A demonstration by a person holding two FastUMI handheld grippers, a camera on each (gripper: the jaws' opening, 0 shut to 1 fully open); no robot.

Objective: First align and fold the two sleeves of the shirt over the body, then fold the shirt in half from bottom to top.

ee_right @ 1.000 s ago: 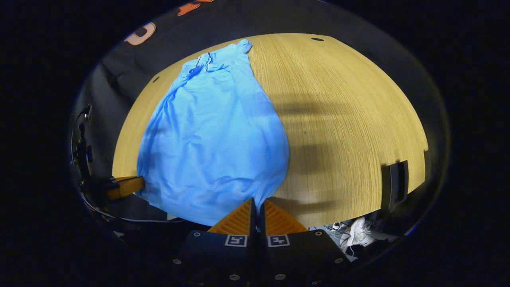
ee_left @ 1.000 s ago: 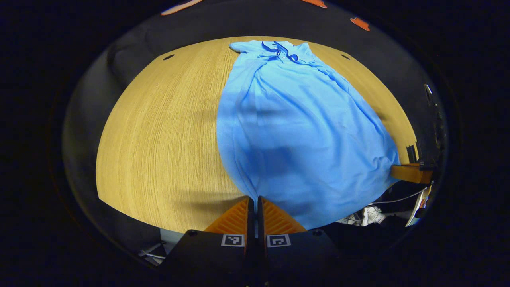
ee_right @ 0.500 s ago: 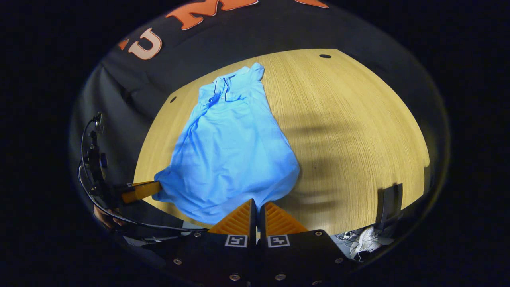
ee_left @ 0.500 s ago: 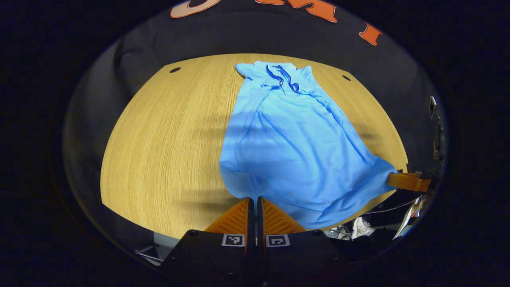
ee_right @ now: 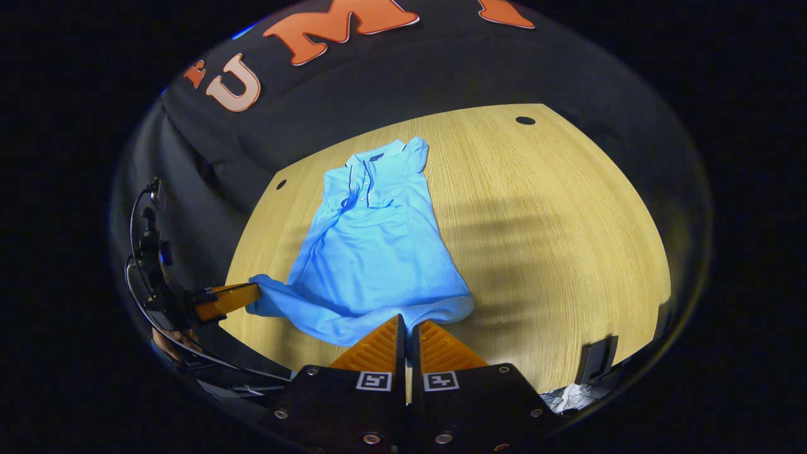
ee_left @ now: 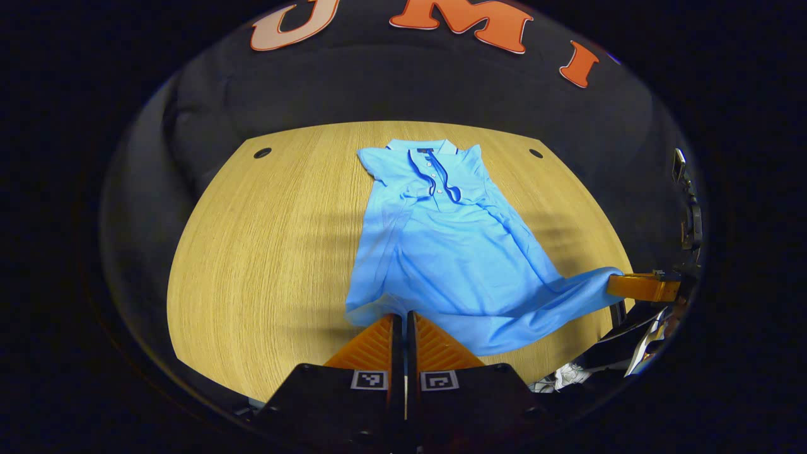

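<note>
A light blue polo shirt [ee_left: 454,252] lies lengthwise on the wooden table [ee_left: 265,252], collar at the far end and sleeves folded in over the body. My left gripper [ee_left: 400,315] is shut on the hem's left corner. Farther right, my right gripper [ee_left: 615,284] pinches the opposite hem corner, and the hem sags between the two. In the right gripper view the shirt [ee_right: 378,252] stretches away from my right gripper [ee_right: 406,318], which is shut on the near hem corner. My left gripper [ee_right: 249,293] holds the other corner at the left.
Cable holes [ee_left: 262,152] [ee_left: 535,153] mark the table's far corners. A black object [ee_right: 596,359] stands at the near right table edge. White clutter [ee_right: 570,397] lies below that edge. The black wall rises behind the table.
Both grippers have risen with the hem corners still held. The lower part of the shirt has come up off the table, and the shirt looks shorter and farther off.
</note>
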